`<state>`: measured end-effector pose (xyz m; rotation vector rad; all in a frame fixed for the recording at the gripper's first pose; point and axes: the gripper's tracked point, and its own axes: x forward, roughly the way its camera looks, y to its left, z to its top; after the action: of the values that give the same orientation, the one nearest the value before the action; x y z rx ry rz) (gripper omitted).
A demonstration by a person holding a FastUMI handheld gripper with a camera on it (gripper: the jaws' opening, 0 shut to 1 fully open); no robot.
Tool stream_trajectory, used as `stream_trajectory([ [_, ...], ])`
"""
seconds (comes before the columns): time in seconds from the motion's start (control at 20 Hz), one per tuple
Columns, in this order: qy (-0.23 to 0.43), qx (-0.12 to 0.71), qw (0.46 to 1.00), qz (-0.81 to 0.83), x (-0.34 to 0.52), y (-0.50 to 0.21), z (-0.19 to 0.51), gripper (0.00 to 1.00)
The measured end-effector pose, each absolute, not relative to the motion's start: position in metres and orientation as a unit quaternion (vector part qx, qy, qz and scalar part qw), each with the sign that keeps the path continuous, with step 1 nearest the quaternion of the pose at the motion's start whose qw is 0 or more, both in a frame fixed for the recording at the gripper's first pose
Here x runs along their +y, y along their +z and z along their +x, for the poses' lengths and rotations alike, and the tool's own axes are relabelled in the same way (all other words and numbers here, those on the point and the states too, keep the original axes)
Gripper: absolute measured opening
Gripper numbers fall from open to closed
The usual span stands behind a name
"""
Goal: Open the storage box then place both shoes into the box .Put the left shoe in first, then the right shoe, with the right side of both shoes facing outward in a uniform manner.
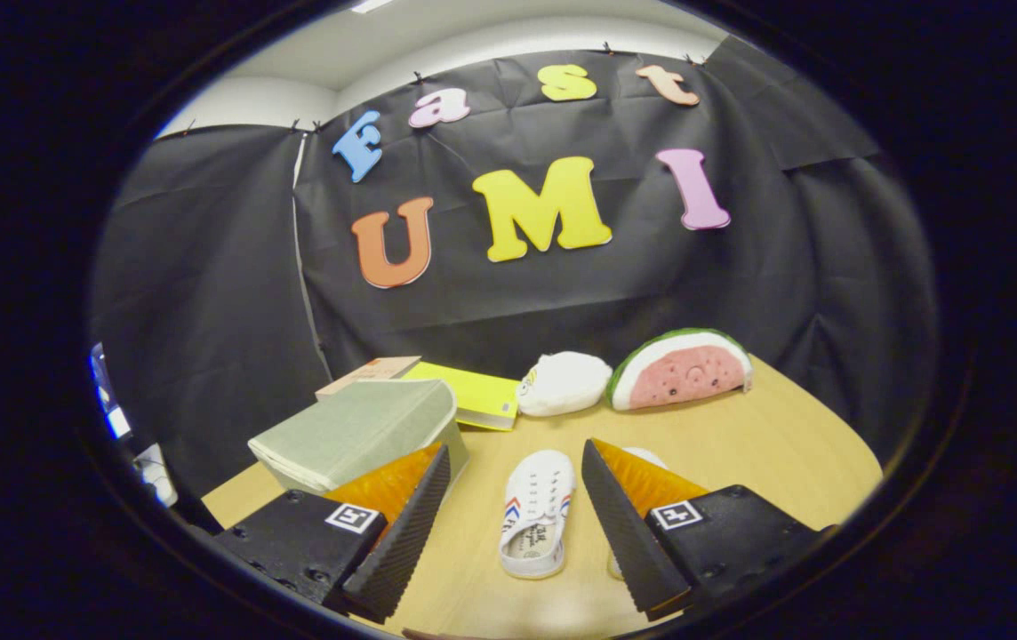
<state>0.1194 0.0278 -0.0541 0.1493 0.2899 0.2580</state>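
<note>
My gripper (516,520) hangs with fingers wide apart, empty. One shoe (537,523) lies between them; the closed box (357,434) sits just ahead-left. Opening seems first: I must reach its lid.

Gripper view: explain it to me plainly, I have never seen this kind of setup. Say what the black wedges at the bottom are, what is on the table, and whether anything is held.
The camera rides on a hand-held gripper and looks forward along its two fingers. The black ribbed wedges are those fingers, spread wide apart and holding nothing. Between them, on the wooden table, lies a white shoe; a second shoe is mostly hidden behind the other finger. Beyond the one finger stands a grey-green storage box, lid closed. Farther back lie a brown book and a yellow book, a white plush toy and a watermelon plush.
</note>
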Motion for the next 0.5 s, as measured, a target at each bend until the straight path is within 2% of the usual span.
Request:
stream_trajectory([
  [0.15,0.190,0.199,0.952,0.133,0.058,-0.063,0.140,0.97],
  [0.5,0.302,0.257,0.886,0.240,0.116,-0.069,0.189,0.97],
])
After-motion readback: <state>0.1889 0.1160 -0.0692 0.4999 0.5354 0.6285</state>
